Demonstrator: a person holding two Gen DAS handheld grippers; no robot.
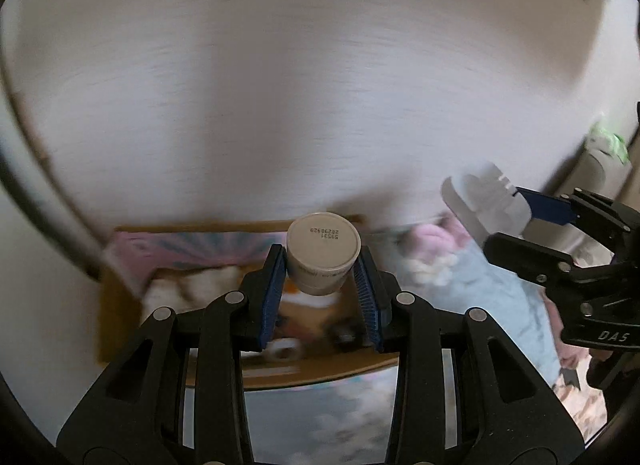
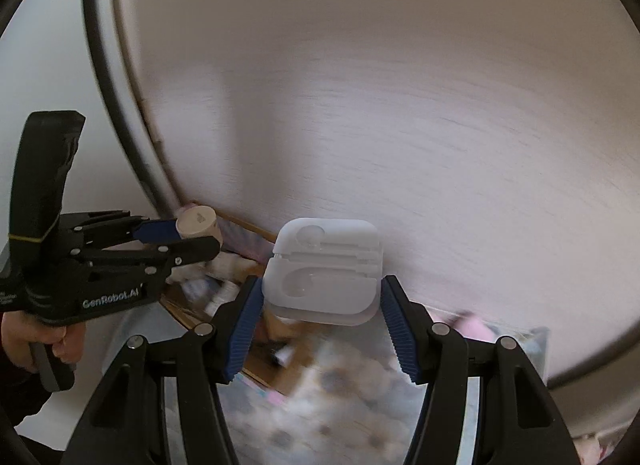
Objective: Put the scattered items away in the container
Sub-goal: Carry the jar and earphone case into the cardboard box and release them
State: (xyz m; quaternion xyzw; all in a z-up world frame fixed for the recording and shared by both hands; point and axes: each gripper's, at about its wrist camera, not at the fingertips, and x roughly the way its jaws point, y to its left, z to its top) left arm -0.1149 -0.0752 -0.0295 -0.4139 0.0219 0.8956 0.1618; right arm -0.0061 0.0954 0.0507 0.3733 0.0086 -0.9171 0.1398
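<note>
cardboard box point(image 1: 120, 329), round white jar point(image 1: 323, 253) in left tongs point(image 1: 322, 269), frosted plastic case point(image 2: 320, 271)

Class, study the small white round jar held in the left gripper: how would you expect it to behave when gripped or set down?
The white jar looks rigid: the left gripper pads press its curved wall without denting it. That smooth round side may slip or twist in the grip. Laid on its side it would probably roll; on its flat end it should stand steadily.
</note>
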